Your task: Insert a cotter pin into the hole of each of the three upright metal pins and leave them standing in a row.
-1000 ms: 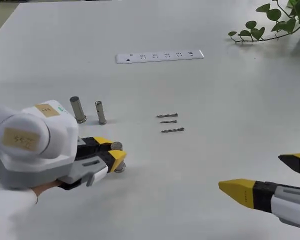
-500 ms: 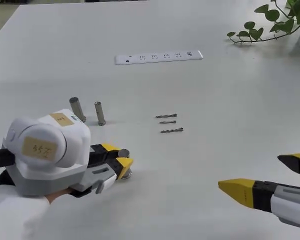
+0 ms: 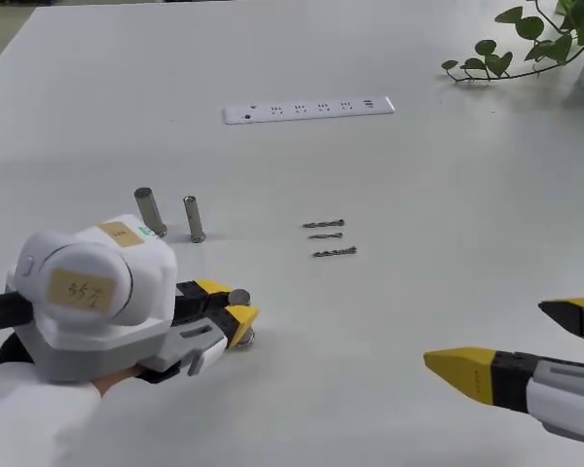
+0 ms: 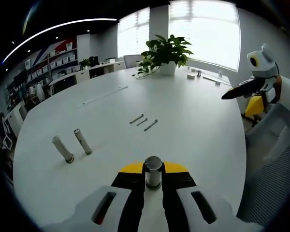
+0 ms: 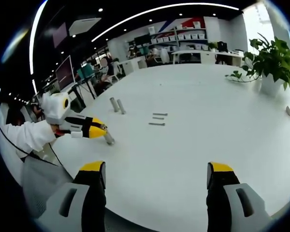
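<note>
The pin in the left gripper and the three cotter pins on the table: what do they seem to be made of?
The pin looks like metal, probably steel: plain grey, with a smooth satin finish and a soft bright streak down its round side. The cotter pins look like thin metal wire, silvery and somewhat shinier. They are too small to tell their finish closely.

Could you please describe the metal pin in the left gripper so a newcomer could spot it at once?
On the white workbench, look nearer than the long white power strip, at the front left. The yellow-tipped left gripper clamps a short grey metal cylindrical pin; the two matching upright pins behind it stand free.
</note>
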`<state>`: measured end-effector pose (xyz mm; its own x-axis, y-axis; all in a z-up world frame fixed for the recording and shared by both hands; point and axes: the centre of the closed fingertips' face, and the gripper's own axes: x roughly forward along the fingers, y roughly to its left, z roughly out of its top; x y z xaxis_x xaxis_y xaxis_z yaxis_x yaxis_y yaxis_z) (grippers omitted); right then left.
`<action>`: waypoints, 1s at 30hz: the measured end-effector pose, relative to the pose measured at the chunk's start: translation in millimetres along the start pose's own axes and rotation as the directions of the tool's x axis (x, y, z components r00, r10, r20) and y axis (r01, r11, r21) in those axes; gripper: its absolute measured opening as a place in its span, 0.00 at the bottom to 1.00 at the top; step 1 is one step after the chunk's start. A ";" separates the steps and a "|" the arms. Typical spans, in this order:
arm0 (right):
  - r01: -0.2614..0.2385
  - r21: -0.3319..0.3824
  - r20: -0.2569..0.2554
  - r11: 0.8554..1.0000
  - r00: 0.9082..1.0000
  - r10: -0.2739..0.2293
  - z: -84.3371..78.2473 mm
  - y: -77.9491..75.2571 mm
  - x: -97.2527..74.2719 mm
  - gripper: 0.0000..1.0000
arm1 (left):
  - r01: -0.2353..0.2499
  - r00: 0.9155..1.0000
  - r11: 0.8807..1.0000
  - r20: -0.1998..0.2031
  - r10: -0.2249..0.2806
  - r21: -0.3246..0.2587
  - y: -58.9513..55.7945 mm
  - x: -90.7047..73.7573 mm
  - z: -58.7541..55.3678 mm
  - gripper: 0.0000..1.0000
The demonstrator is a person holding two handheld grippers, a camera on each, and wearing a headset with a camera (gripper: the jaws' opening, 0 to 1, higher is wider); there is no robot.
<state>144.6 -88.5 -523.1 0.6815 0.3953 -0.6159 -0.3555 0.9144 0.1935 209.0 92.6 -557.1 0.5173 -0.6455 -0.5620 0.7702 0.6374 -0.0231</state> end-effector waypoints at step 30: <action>-0.022 0.001 -0.015 1.000 1.000 0.022 -4.3 2.7 3.1 0.84 | 0.002 1.000 1.000 0.021 -0.002 0.007 -1.9 1.7 -4.2 0.10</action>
<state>143.0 -85.3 -527.8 0.6639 0.4136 -0.6231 -0.3695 0.9058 0.2075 206.8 92.0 -561.5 0.5233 -0.6554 -0.5446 0.7737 0.6332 -0.0186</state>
